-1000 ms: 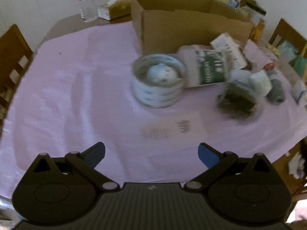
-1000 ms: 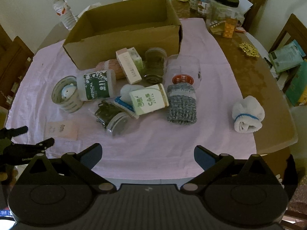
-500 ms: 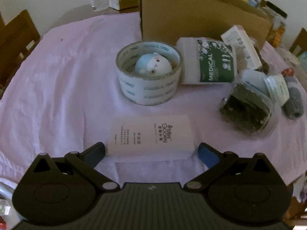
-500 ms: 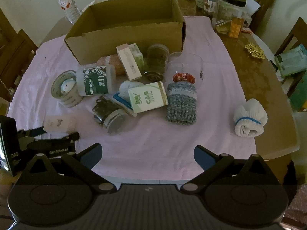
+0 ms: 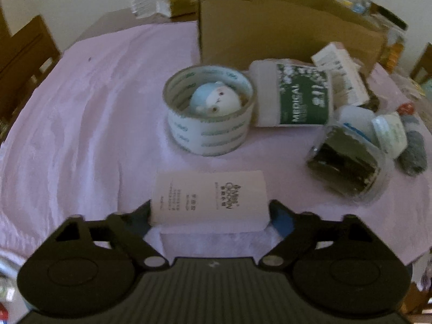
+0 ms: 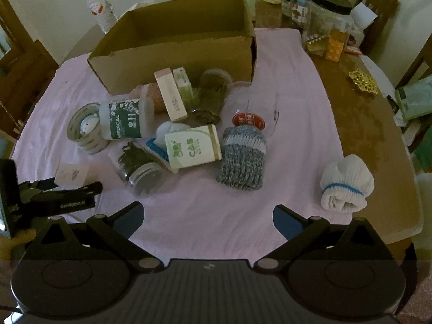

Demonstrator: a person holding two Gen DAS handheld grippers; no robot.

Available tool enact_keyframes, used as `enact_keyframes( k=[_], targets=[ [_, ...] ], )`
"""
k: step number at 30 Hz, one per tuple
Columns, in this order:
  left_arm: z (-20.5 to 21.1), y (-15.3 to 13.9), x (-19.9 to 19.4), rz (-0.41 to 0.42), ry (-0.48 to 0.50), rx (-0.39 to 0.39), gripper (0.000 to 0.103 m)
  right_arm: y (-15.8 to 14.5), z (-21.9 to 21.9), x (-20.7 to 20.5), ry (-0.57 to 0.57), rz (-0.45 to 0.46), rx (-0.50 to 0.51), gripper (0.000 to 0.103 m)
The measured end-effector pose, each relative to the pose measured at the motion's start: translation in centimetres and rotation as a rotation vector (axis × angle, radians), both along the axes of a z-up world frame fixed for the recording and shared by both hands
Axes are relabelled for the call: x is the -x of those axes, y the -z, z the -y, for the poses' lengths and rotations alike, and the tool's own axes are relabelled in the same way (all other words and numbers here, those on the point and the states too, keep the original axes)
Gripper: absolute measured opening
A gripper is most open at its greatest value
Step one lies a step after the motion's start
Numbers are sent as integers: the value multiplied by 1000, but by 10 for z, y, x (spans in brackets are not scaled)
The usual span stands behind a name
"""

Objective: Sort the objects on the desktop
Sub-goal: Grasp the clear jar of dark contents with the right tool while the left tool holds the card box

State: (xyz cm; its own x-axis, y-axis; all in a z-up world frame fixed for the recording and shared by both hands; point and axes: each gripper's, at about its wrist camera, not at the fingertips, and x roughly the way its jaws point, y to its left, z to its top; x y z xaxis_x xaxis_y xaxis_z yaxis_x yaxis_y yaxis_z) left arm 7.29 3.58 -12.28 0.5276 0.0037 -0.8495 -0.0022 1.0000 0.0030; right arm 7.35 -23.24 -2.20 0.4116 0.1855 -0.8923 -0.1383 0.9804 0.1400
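Box position is deciding the coming move: the small white carton (image 5: 209, 198) is lying flat on the pink cloth (image 5: 81, 124) near the left end of the bench's near edge, directly ahead of the left gripper (image 5: 209, 216). Its long axis is running across the gripper's line of sight, so the two short ends are facing the two fingers (image 5: 140, 217). The left gripper is standing spread, one finger just beside each short end; blur is making it impossible to tell whether the pads are touching the carton yet. Nothing is being lifted.

The right gripper (image 6: 208, 216) is hanging spread and empty over the near edge toward the middle of the bench, well apart from the carton (image 6: 71, 174), which is sitting far to its left with the left gripper (image 6: 62, 191) at it. The left hand is clearly the nearer one.

Judgement: the grasp is lined up end to end, the widest span the carton offers, so the fingers are needing almost their full opening. A small sideways error could push the carton rather than pinch it.

The cardboard box (image 6: 175, 54) is standing open toward the far edge, beyond the tape roll (image 5: 209, 113) with the small plush toy (image 5: 216, 101) inside it; that roll is lying between carton and box. The other items are crowding the middle of the bench.
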Motion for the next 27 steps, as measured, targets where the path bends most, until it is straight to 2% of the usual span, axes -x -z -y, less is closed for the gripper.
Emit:
enact_keyframes(
  k=[6,10,15,22,27],
  targets=[
    [-3,-4,-4,-9,140,-30,80,15,-18,0,77,-18,-60,103],
    [-12,-13,-6,11,225,-52,80,25,-39,1,139,-35,-121,103],
    [-32,-21,-13,35,311,-86,80,32,-65,-3,239,-31,-152,103],
    [-44,-23,-5,50,371,-98,80,31,-92,-11,373,14,-150,103],
    [-61,-20,-14,59,398,-85,80,34,-111,-18,448,23,-145,103]
  ],
)
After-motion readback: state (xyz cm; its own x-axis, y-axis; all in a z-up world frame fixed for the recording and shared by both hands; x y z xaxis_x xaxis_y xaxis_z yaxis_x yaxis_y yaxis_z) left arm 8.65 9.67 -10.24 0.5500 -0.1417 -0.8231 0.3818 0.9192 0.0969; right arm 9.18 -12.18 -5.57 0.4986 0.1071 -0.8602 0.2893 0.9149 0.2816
